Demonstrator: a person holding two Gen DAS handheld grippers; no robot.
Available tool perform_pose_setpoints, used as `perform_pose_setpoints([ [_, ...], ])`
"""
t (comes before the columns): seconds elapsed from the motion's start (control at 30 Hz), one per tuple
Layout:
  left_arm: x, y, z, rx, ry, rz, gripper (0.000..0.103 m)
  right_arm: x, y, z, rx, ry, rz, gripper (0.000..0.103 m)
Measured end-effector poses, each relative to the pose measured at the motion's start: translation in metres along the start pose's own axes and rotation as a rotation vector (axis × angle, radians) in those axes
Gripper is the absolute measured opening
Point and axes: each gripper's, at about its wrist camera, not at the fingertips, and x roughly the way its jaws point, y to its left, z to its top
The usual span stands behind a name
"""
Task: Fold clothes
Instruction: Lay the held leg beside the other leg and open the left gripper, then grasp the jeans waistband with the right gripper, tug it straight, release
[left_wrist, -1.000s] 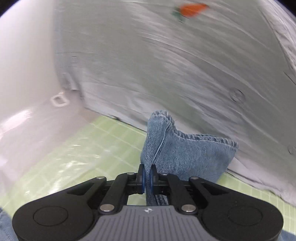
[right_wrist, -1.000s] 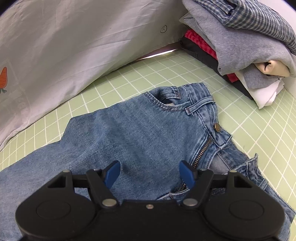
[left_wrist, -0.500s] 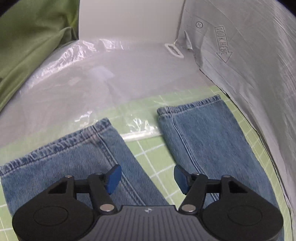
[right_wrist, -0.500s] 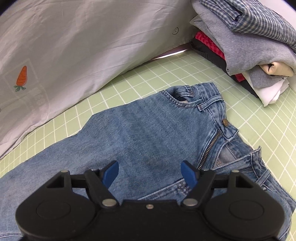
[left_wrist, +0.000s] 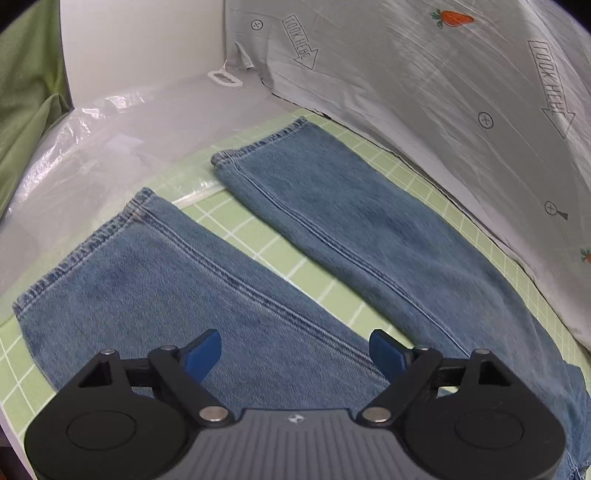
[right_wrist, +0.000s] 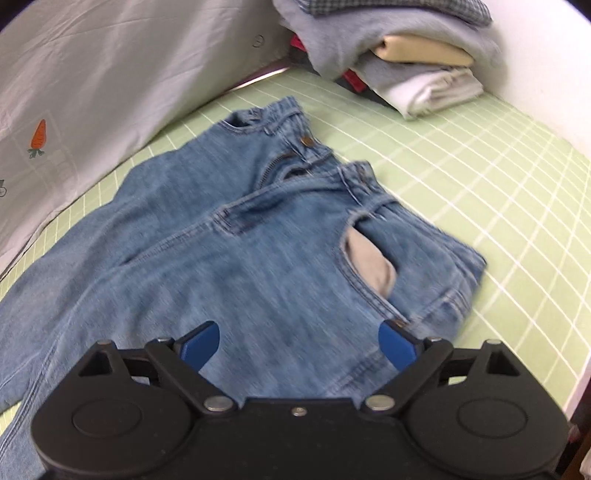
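Note:
A pair of blue jeans (left_wrist: 207, 291) lies flat on the green grid mat (left_wrist: 236, 218). The left wrist view shows its two legs spread apart, hems toward the far left. My left gripper (left_wrist: 295, 354) hovers above the nearer leg, its jaws opening, nothing between them. In the right wrist view the jeans' waist (right_wrist: 295, 221) lies with the fly unzipped and a pale pocket lining (right_wrist: 373, 266) showing. My right gripper (right_wrist: 299, 345) hangs over the hip area, jaws opening wide and empty.
A grey printed sheet (left_wrist: 424, 92) with carrots and arrows rises along the mat's far side. Clear plastic film (left_wrist: 92, 147) and green cloth (left_wrist: 26, 110) lie at the left. A pile of clothes (right_wrist: 391, 51) sits at the mat's far right corner.
My left gripper let go of the jeans hem it pinched, opened and drew back over the laid-out legs. My right gripper widened and moved right across the waist, toward the pocket.

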Motion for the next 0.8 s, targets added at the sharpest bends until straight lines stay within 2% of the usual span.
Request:
perform_pose_setpoints([
  [0.07,-0.006,0.0,-0.013,-0.012,0.016,-0.01,0.088,0.003,-0.016,-0.006,0.045,0.025,0.014,0.094],
  [0.17,-0.013,-0.001,-0.029,-0.016,0.035,-0.019,0.088,0.009,-0.046,-0.012,0.189,0.032,0.081,0.095],
  [0.3,-0.026,0.0,-0.046,-0.015,0.039,-0.014,0.088,0.018,-0.07,-0.004,0.315,-0.022,0.112,0.095],
  [0.33,-0.03,0.0,-0.05,-0.018,0.038,-0.013,0.088,0.02,-0.076,-0.002,0.333,-0.04,0.115,0.09],
  [0.37,-0.034,0.002,-0.053,-0.022,0.035,-0.012,0.088,0.023,-0.08,0.001,0.328,-0.053,0.11,0.082],
  [0.43,-0.04,0.005,-0.06,-0.031,0.034,-0.007,0.088,0.029,-0.085,0.01,0.284,-0.059,0.126,0.033],
  [0.5,-0.046,0.01,-0.068,-0.043,0.036,0.003,0.088,0.023,-0.087,0.019,0.202,-0.1,0.143,0.015],
  [0.57,-0.052,0.017,-0.076,-0.056,0.04,0.015,0.088,0.007,-0.086,0.032,0.081,-0.202,0.11,0.012],
  [0.63,-0.057,0.024,-0.085,-0.069,0.044,0.027,0.088,-0.007,-0.094,0.043,0.055,-0.276,0.082,0.011],
  [0.73,-0.064,0.041,-0.095,-0.117,0.054,0.056,0.088,-0.009,-0.112,0.059,0.104,-0.292,0.021,0.014],
  [0.77,-0.066,0.048,-0.098,-0.137,0.058,0.065,0.088,-0.005,-0.118,0.062,0.126,-0.262,0.002,0.017],
  [0.8,-0.066,0.053,-0.1,-0.155,0.064,0.072,0.088,0.0,-0.125,0.064,0.168,-0.217,-0.014,0.031],
])
